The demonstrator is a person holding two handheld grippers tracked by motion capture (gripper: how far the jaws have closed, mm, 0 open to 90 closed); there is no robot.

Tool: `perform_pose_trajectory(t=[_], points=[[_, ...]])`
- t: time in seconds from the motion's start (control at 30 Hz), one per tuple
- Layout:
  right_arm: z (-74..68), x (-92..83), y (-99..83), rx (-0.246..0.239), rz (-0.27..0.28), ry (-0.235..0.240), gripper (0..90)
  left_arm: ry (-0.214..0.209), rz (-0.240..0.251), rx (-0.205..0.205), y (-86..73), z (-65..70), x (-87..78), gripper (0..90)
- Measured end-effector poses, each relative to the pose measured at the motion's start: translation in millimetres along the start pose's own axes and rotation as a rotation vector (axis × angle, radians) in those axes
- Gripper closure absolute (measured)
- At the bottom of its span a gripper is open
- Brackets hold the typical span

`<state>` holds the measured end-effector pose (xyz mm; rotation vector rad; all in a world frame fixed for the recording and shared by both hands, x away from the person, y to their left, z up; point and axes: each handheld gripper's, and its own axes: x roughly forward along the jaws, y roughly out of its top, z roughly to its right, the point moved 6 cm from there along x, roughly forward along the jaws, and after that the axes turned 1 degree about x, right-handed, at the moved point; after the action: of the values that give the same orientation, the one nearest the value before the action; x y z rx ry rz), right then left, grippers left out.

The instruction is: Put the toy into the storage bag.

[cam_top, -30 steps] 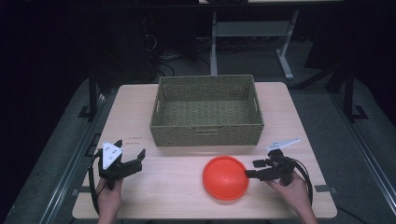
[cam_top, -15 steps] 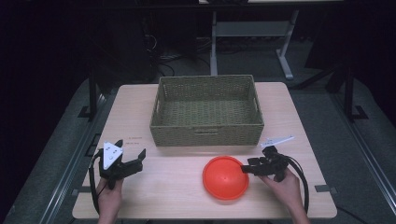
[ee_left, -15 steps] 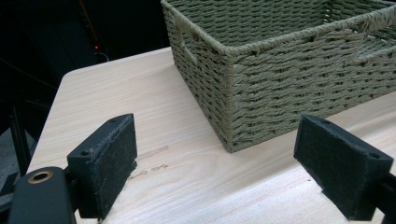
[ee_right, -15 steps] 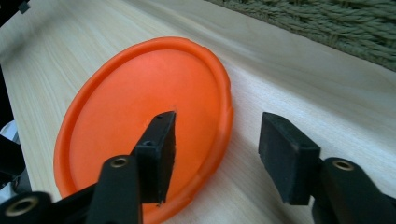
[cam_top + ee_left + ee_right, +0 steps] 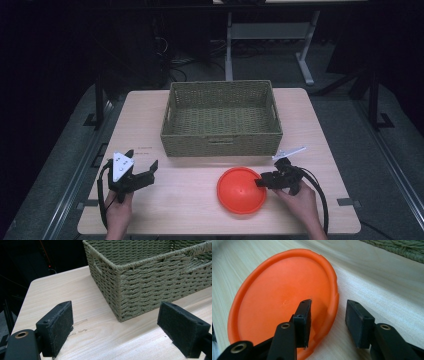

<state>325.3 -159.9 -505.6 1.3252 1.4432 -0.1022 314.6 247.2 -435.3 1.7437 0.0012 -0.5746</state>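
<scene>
- Round orange plastic plate (image 5: 241, 190): near right on the pale wooden table (image 5: 190, 210), just before the woven green basket (image 5: 221, 117).
- Right gripper (image 5: 328, 320): jaws straddling the plate's right rim, have just been closing, pads not yet pressing.
- Left gripper (image 5: 115, 332): near left, jaws wide, holding nothing.

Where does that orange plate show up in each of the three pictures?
High view: the orange plate lies low and right of centre on the table, in front of the wicker basket.
Left gripper view: not in it.
Right gripper view: it covers the left and middle, its rim between the right claw pads, a gap still showing.
Shared landmark: the wicker basket, seen in all three views.
</scene>
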Motion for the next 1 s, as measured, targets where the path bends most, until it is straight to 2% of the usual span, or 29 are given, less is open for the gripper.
perform_pose_trajectory(t=[0.1,0.3,0.4,0.53,0.6,0.8,1.0], points=[[0.4,0.7,-0.7,0.017,-0.008,-0.002,56.5,0.000,0.002,0.000,0.1,-0.2,-0.1,12.8],[-0.2,2.4,-0.6,0.015,-0.014,0.002,58.8,0.001,0.004,-0.002,0.2,-0.4,-0.2,12.8],[-2.5,3.4,-1.0,0.007,-0.017,0.008,64.6,0.001,0.002,0.000,0.3,0.3,-0.2,12.8],[-2.8,2.2,-0.6,0.006,-0.011,0.002,68.0,0.001,0.005,0.001,0.3,0.5,-0.5,12.8],[-2.7,-0.4,0.0,0.015,0.004,0.010,71.8,0.002,0.007,0.000,0.5,0.3,-0.5,12.7],[-2.8,-3.2,1.5,0.011,0.023,0.020,75.6,0.003,0.006,0.009,0.6,0.4,-0.8,12.8],[-5.7,-10.7,5.3,0.021,0.067,0.069,80.4,0.008,0.008,0.007,0.9,-0.4,-1.6,12.8]])
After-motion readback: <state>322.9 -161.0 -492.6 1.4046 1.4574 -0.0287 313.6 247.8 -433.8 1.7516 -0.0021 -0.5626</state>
